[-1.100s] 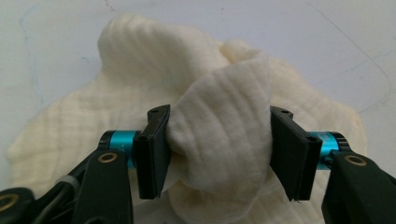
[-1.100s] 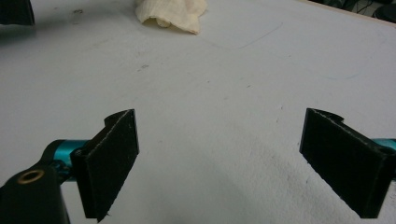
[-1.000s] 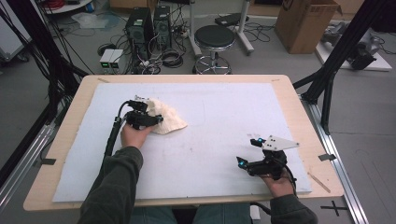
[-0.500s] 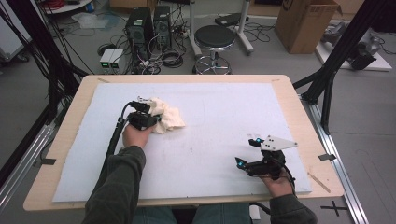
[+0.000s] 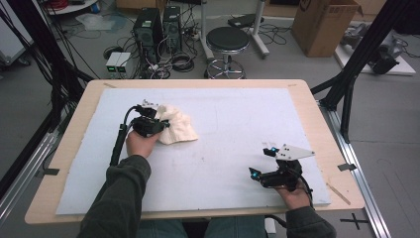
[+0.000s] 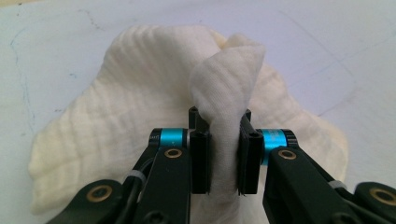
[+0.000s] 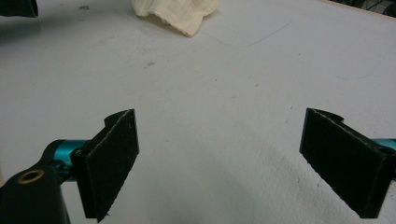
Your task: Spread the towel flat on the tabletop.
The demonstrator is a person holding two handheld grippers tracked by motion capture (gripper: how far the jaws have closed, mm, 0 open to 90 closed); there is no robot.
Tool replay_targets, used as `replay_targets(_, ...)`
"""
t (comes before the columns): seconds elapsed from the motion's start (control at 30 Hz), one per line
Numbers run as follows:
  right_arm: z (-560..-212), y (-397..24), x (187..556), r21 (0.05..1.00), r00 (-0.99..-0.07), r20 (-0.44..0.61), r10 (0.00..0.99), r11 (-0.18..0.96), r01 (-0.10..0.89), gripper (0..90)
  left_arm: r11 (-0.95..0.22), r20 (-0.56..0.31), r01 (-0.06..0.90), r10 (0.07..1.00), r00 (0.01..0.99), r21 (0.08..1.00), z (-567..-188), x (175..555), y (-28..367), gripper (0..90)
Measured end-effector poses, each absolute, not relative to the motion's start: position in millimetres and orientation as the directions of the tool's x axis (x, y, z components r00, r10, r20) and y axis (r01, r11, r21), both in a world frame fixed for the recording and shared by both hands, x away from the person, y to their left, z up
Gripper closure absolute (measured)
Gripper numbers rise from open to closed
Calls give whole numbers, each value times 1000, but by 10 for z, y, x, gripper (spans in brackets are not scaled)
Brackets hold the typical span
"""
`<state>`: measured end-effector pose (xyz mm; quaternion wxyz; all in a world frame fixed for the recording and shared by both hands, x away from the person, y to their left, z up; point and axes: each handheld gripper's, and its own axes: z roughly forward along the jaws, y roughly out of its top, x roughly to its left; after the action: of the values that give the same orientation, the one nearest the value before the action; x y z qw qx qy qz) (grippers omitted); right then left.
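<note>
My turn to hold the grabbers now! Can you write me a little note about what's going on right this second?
Left gripper: jaws have just been closing and now pinch a raised fold of the cream cloth, at the left of the white mat.
Right gripper: jaws wide open, nothing between them, low over bare mat at the near right, well apart from the cloth.
Done: a fold of the cloth is gripped; the rest lies crumpled on the mat.
Left: probably lift or spread the cloth; the right gripper likely needs to come over and take another edge.
</note>
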<state>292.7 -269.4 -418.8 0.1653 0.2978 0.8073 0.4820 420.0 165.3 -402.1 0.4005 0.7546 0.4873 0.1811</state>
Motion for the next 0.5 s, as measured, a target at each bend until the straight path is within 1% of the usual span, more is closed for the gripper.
replay_targets(0.07,-4187,-2694,2918,875,-769,13,639,365,318,110,-207,-131,587,868,480,782,-3975,4163,1642,788)
replay_targets(0.17,-4191,-2693,2915,875,-769,12,639,366,317,110,-234,-119,578,853,507,782,-3920,4100,1622,788)
replay_targets(0.3,-4193,-2689,2910,873,-770,16,638,367,322,110,-237,-134,566,834,536,790,-3843,4018,1587,788)
replay_targets(0.5,-4195,-2683,2907,871,-771,8,637,374,318,110,-279,-127,536,790,600,797,-3711,3883,1478,788)
